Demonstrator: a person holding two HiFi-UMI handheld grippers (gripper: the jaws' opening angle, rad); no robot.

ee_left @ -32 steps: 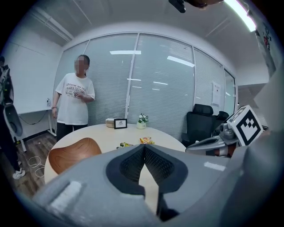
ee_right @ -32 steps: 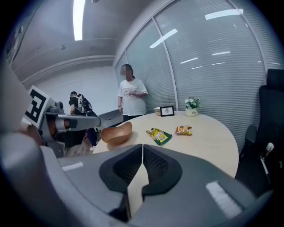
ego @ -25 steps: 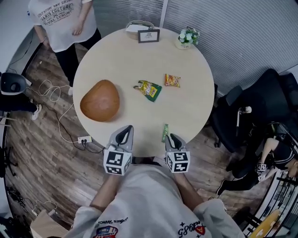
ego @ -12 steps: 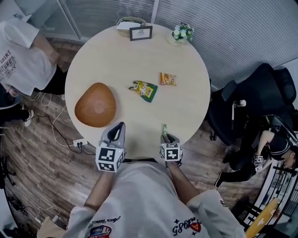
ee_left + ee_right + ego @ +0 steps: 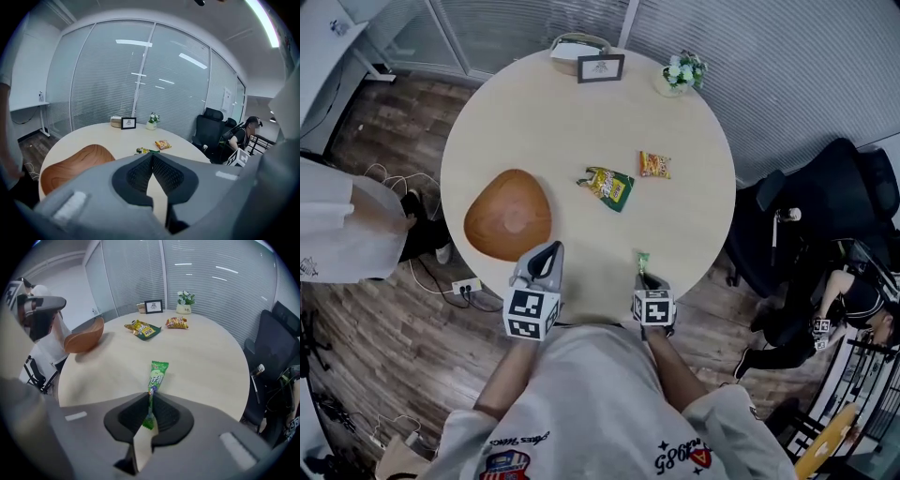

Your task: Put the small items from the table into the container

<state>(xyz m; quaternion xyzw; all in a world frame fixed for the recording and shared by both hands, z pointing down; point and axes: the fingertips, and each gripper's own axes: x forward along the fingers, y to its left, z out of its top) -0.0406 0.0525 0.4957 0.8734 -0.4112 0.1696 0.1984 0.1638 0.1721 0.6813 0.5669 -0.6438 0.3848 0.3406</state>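
A round beige table (image 5: 581, 112) carries a brown wooden bowl (image 5: 508, 214) at the left. A yellow-green snack packet (image 5: 607, 186) and an orange packet (image 5: 654, 165) lie near the middle. A green candy stick (image 5: 642, 260) lies at the near edge. My right gripper (image 5: 643, 274) points steeply down on it, jaws closing, and the pads pinch the stick's (image 5: 157, 376) near end. My left gripper (image 5: 551, 249) hovers over the near edge just right of the bowl. Its jaws are shut on nothing, as the left gripper view (image 5: 152, 155) shows.
A picture frame (image 5: 600, 67), a flower pot (image 5: 682, 73) and a small basket (image 5: 578, 47) stand at the table's far edge. A black office chair (image 5: 825, 206) and a seated person (image 5: 853, 300) are to the right. Another person (image 5: 337, 234) stands at the left, near floor cables (image 5: 469, 284).
My right gripper has come down onto the green candy stick and its jaws have closed on it. The left gripper drifted a little. The standing person walked from the far left to the left side.
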